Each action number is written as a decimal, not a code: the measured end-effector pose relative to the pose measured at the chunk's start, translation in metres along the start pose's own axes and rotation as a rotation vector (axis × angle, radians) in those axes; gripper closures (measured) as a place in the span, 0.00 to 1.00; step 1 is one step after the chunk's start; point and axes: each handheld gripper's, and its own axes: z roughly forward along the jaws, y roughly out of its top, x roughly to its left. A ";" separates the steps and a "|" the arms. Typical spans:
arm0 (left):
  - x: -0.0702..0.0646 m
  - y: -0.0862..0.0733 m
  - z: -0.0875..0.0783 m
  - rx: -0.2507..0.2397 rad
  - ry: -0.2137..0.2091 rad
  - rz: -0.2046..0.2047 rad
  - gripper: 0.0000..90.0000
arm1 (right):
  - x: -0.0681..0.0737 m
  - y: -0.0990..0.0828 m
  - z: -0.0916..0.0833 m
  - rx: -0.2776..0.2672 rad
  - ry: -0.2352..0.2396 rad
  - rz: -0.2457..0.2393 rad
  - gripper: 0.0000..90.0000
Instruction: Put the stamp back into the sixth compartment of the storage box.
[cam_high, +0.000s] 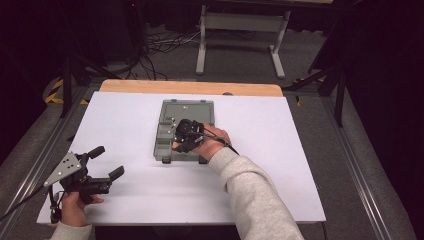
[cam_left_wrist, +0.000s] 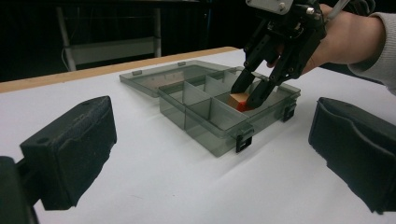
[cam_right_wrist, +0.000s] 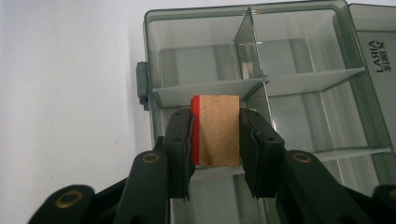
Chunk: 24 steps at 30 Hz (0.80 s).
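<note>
Overhead, the right gripper (cam_high: 187, 136) reaches into the open grey organizer box (cam_high: 172, 152) while the left gripper (cam_high: 102, 171) idles gaping near the table's edge — from the left gripper view a wooden block (cam_left_wrist: 238, 100) sits low in a near compartment — and close up, jaws clamp it, so placement or removal seems midway.

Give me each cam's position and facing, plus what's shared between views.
High view: above the person's side, looking forward and down on the white table; forearms enter from the bottom, left hand-held gripper near-left, right hand-held gripper over the grey organizer box.
Left gripper view: low over the table, facing the box; own open jaws at both edges, the other hand beyond.
Right gripper view: looks down along its jaws, shut on a wooden block with a red face, box compartments behind.
Shared: box and block in both gripper views.
</note>
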 end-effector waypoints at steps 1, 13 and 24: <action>0.000 0.000 0.000 -0.001 -0.001 0.000 0.02 | 0.000 0.000 0.000 0.002 0.003 0.000 0.73; -0.001 0.000 0.001 -0.001 -0.007 -0.001 0.02 | 0.000 0.000 0.003 0.012 0.018 0.008 0.73; 0.000 0.000 0.002 -0.005 -0.012 -0.006 0.02 | -0.002 0.000 -0.010 -0.061 -0.046 -0.001 0.54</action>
